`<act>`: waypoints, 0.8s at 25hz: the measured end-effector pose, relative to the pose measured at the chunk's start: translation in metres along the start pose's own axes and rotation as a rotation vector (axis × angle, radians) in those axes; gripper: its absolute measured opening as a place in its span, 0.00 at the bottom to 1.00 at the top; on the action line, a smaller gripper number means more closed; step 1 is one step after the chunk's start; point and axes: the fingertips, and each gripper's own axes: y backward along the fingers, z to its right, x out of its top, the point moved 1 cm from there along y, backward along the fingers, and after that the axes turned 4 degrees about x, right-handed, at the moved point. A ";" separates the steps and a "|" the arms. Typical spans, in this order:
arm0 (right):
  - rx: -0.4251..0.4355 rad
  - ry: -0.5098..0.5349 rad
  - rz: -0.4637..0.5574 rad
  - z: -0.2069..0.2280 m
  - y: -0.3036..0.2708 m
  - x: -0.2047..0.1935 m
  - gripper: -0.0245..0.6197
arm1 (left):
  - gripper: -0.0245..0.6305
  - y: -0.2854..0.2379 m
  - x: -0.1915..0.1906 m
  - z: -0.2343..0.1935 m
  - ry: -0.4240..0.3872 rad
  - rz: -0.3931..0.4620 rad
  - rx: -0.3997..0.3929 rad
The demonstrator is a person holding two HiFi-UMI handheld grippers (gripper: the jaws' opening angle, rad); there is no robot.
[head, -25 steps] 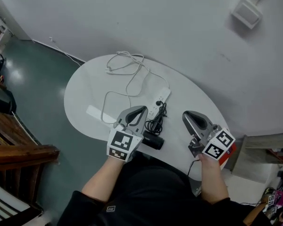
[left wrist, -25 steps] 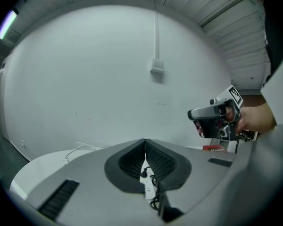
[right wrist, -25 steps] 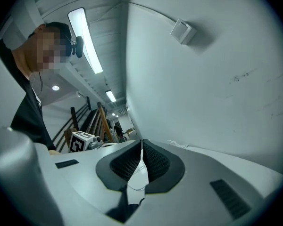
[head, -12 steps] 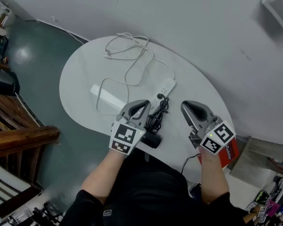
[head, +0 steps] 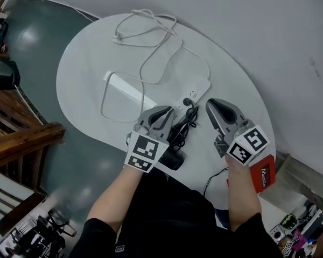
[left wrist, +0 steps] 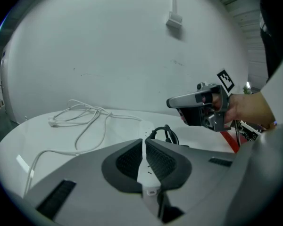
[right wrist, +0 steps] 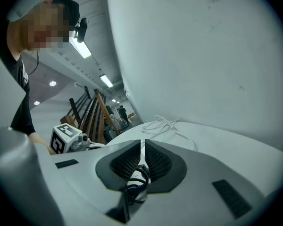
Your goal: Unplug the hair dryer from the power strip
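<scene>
On the smooth white oval counter [head: 81,85]: matte black hair dryer [head: 172,159] at the 6 o'clock edge, plugged in.
Left hand-held gripper [head: 166,110] and right hand-held gripper [head: 211,104] both closed, empty, ribbed pads [left wrist: 160,161] together, flanking coiled black cord [head: 183,130]; slab-shaped white power strip [head: 198,92] at cord's 12 o'clock.

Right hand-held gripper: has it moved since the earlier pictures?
Yes. In the head view the right hand-held gripper has come leftward, closer to the white power strip on the table.
</scene>
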 end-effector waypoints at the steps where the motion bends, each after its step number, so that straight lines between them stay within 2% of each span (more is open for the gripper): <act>1: 0.011 -0.015 0.006 -0.001 -0.005 0.000 0.10 | 0.07 -0.005 -0.003 0.001 0.001 -0.009 -0.005; 3: 0.028 -0.034 0.011 -0.005 -0.013 0.000 0.10 | 0.23 -0.014 -0.008 0.001 0.003 -0.026 -0.010; 5: 0.038 -0.045 0.000 -0.007 -0.021 -0.002 0.10 | 0.28 -0.020 -0.011 -0.001 0.013 -0.035 -0.014; 6: 0.042 -0.053 -0.010 -0.008 -0.025 -0.005 0.11 | 0.28 -0.023 -0.012 -0.001 0.018 -0.038 -0.018; 10: 0.050 -0.091 -0.062 -0.009 -0.038 -0.018 0.24 | 0.29 -0.033 -0.017 -0.001 -0.005 -0.066 -0.042; 14: 0.017 -0.094 -0.161 -0.008 -0.045 -0.038 0.27 | 0.29 -0.040 -0.022 -0.001 -0.009 -0.084 -0.054; 18: -0.052 -0.151 -0.236 -0.005 -0.047 -0.051 0.30 | 0.28 -0.043 -0.029 -0.002 -0.026 -0.092 -0.069; 20: -0.090 -0.130 -0.269 -0.004 -0.045 -0.052 0.30 | 0.26 -0.043 -0.029 0.001 -0.041 -0.084 -0.073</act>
